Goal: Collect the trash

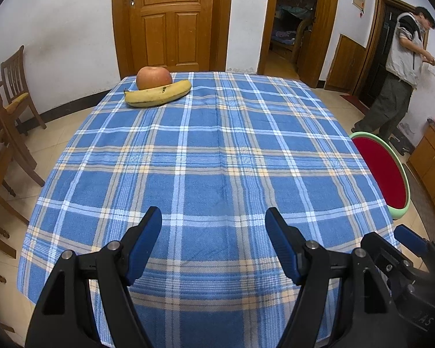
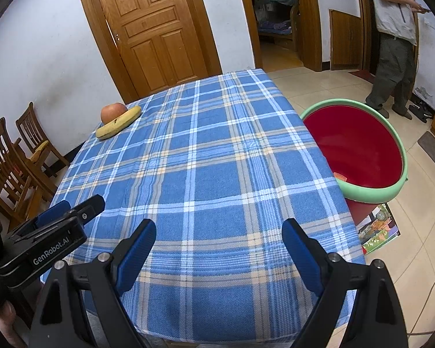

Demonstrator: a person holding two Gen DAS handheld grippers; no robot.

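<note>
Both the left gripper [image 1: 213, 217] and right gripper [image 2: 219, 229] hang released and empty at the frame's bottom. The banana [image 1: 157, 94] and apple [image 1: 154, 77] sit upper left; the red basin [image 2: 359, 150] sits right, perhaps the bin. Next: reach across the table.

A woven blue plaid cotton cloth [image 1: 217, 150] with a coarse matt weave covers the bench. The round green-rimmed red plastic tub [image 2: 359, 145] looks smooth and glossy. The panelled varnished wooden door [image 1: 171, 20] shines softly above glazed cream floor tiles [image 2: 319, 84].
</note>
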